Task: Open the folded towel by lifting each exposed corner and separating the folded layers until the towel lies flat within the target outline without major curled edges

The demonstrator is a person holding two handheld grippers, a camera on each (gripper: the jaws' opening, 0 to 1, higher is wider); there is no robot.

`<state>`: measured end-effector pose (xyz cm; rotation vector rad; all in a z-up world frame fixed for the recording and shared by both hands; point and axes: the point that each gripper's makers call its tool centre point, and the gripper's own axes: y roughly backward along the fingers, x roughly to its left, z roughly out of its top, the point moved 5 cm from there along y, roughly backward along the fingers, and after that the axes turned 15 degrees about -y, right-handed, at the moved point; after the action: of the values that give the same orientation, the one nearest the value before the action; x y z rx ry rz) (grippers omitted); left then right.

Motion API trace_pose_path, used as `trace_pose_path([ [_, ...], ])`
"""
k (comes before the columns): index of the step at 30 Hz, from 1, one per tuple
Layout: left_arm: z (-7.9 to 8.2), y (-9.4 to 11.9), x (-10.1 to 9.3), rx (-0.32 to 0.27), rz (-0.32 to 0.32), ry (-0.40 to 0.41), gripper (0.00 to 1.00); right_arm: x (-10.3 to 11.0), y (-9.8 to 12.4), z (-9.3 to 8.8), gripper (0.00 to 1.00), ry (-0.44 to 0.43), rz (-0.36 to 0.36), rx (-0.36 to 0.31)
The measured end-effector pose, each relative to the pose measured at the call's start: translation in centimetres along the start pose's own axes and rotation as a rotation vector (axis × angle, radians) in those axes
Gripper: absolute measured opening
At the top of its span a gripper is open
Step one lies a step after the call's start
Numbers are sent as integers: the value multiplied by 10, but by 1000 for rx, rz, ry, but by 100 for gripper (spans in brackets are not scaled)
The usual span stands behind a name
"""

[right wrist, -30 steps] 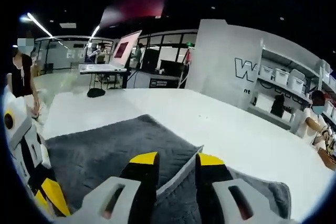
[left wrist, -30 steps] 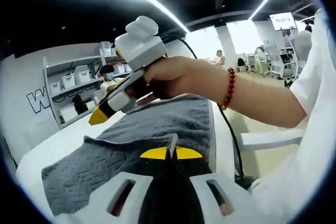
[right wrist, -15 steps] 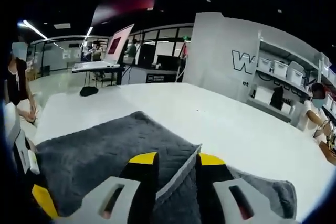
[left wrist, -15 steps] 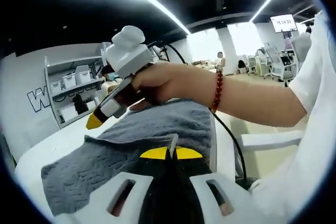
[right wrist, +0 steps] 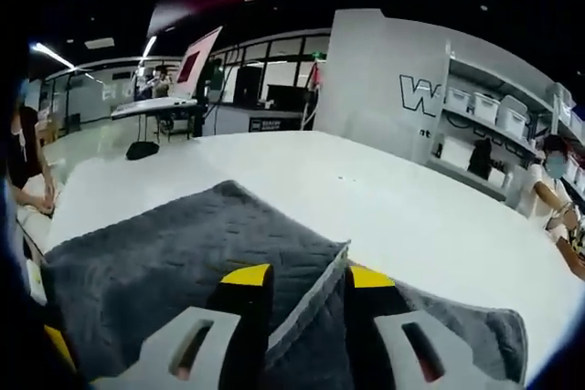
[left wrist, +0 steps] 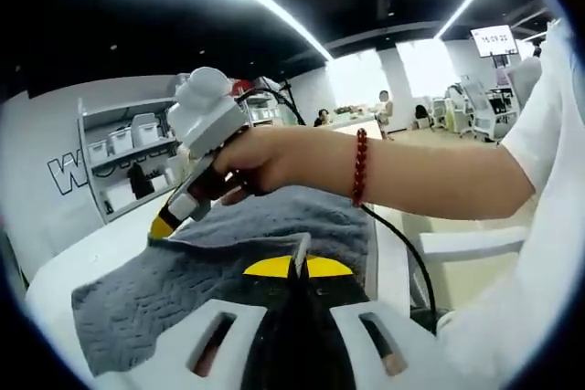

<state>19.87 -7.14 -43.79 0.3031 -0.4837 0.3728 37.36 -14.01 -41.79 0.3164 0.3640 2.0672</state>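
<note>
Grey towel spread on white table, partly folded. Left gripper jaws together, pinching towel edge. Right gripper jaws clamped on raised towel fold. Shelving beyond table.

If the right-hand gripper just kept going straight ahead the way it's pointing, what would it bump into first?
The right gripper already has the grey towel's raised edge between its jaws. Going on, it would likely push that fold forward, then skim the bare white table; depth is unclear.
</note>
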Motion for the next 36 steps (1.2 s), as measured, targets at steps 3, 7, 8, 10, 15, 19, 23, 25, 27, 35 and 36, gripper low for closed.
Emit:
trace_pose_path([
  [3,0,0,0,0,0,0,1,0,-3,-1,26,1,-4,6],
  [7,-2,-1,0,4,-1,1,1,-2,-11,-4,27,-7,-4,32],
  [8,-2,-1,0,6,-1,3,1,-3,-12,-5,27,-6,-10,33],
  [10,-3,-1,0,9,-2,7,1,-3,-14,-5,27,1,-14,36],
  [15,-2,-1,0,5,1,10,1,-3,-18,-7,27,-8,-12,45],
  [19,-2,-2,1,7,0,0,1,-11,-31,-8,29,-31,-30,57],
  [23,-3,-2,1,10,0,7,1,-13,-35,-10,29,-41,-35,70],
  [25,-3,-1,1,9,0,11,1,-13,-37,-9,29,-37,-34,72],
  [27,-3,-1,1,9,1,12,1,-15,-39,-9,28,-46,-40,75],
  [35,-3,-3,-3,14,-1,0,1,-20,-47,-11,27,-57,-45,84],
  [36,-3,-2,-3,13,-1,1,1,-20,-48,-12,27,-62,-46,87],
])
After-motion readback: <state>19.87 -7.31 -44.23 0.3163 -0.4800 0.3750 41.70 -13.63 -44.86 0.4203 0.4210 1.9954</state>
